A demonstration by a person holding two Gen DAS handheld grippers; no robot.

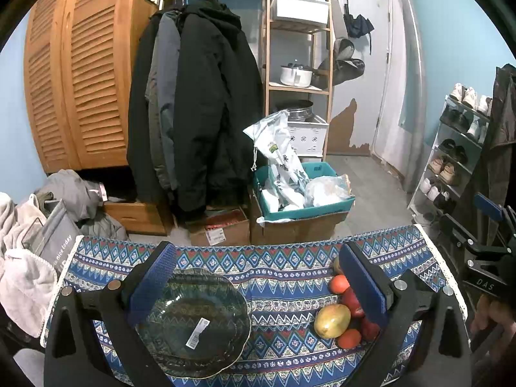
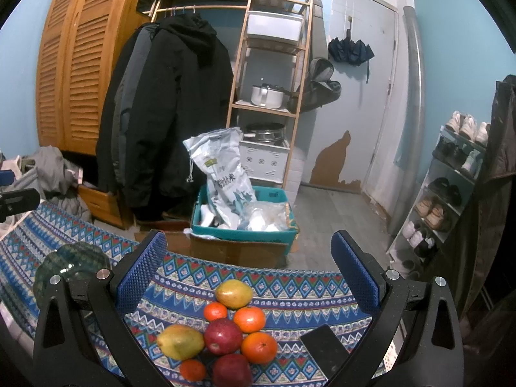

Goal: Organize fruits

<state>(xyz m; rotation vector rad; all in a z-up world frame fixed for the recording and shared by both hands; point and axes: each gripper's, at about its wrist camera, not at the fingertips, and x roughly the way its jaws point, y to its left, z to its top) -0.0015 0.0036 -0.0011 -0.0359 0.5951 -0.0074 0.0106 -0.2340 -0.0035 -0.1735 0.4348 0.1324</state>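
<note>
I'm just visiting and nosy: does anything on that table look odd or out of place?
Mildly. The glass plate still carries a barcode sticker and holds nothing, while the fruit lies loose in a heap on the tablecloth. A dark phone sits beside the heap. Nothing looks spilled or broken.

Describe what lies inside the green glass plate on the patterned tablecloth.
Only a white barcode sticker shows in the green scalloped glass plate; no fruit is in it. The left tongs' blue pad covers its left part.
</note>
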